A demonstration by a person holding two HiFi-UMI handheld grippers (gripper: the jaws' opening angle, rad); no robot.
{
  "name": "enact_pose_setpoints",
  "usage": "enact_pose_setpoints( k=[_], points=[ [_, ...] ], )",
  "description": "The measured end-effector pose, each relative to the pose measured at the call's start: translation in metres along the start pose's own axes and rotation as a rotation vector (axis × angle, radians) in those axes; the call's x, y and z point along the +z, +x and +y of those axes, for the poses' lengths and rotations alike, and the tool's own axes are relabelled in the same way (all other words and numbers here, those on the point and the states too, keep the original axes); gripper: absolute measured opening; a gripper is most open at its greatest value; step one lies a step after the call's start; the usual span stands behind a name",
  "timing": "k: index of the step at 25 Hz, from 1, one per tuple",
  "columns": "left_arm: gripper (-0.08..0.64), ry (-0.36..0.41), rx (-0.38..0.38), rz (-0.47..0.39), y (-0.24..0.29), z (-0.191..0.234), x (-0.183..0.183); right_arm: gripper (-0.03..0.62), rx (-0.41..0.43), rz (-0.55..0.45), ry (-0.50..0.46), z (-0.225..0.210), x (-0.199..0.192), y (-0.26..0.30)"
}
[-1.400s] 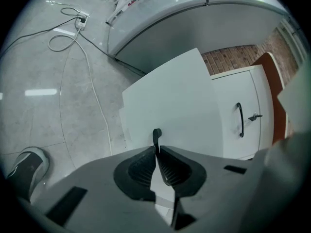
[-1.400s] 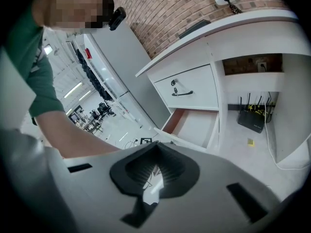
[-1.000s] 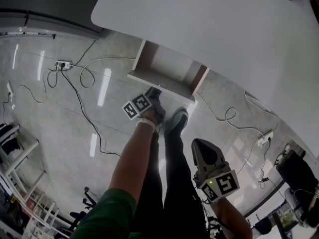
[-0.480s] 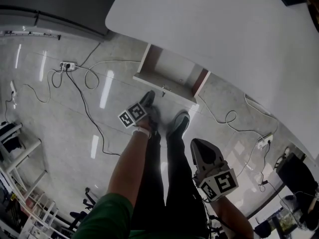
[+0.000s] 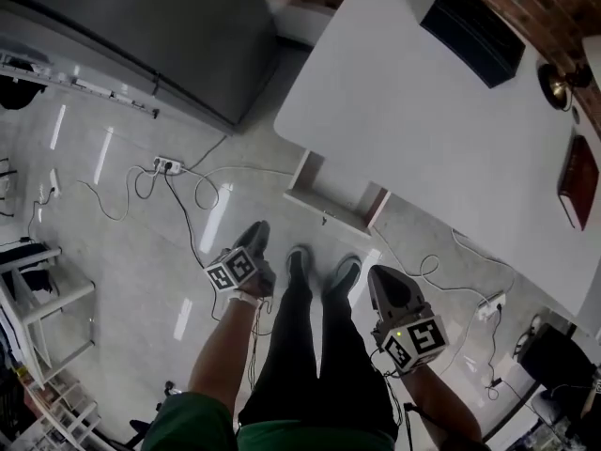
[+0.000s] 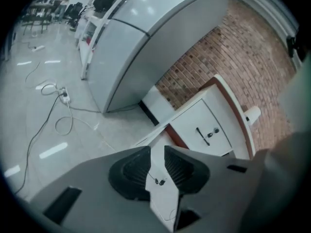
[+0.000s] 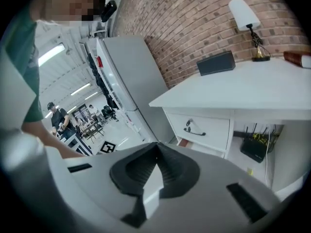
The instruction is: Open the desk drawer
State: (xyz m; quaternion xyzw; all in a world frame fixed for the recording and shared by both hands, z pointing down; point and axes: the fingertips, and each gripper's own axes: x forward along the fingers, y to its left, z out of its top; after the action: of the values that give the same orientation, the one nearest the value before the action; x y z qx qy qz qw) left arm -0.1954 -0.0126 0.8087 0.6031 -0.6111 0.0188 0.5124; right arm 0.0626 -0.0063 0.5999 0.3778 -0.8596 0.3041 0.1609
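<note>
Under the white desk [image 5: 441, 130] a white drawer [image 5: 324, 211] stands pulled out, its dark handle [image 5: 325, 220] on the front. My left gripper [image 5: 255, 235] hangs above the floor, near the person's shoes and short of the drawer. Its jaws have just been opening and stand open [image 6: 155, 152] with nothing between them; the drawer front [image 6: 158, 186] shows far beyond the gap. Above that is a shut drawer front [image 6: 206, 130] with a handle. My right gripper [image 5: 383, 278] is lifted beside the person's legs, its tips meeting [image 7: 156, 147], holding nothing.
A black box [image 5: 472, 31], a lamp [image 5: 554, 81] and a book [image 5: 577, 181] sit on the desk. A grey cabinet [image 5: 141, 36] stands to the left. Power strips [image 5: 169, 165] and cables [image 5: 202, 195] lie on the floor. A router [image 7: 255, 149] sits under the desk.
My left gripper has drawn back and up from the drawer front. The right gripper has risen a little. The camera has lifted, so more of the desk shows. The drawer stays pulled out.
</note>
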Motion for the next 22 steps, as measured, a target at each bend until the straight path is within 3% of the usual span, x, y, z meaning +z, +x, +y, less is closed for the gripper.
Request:
enact_pose_setpoints(
  k=[7,12,22],
  points=[
    [0.078,0.217,-0.154,-0.119,-0.06,-0.13,0.111,0.0,-0.042,-0.147,-0.072,0.009,0.116,-0.011],
    [0.075,0.389,-0.269,-0.197,-0.103,-0.23,0.164,0.0,-0.052,-0.275,-0.095,0.026,0.202,-0.033],
    [0.064,0.597,-0.493,-0.46,-0.217,-0.409,0.26,0.0,-0.12,-0.464,-0.21,0.055,0.326,-0.104]
  ],
)
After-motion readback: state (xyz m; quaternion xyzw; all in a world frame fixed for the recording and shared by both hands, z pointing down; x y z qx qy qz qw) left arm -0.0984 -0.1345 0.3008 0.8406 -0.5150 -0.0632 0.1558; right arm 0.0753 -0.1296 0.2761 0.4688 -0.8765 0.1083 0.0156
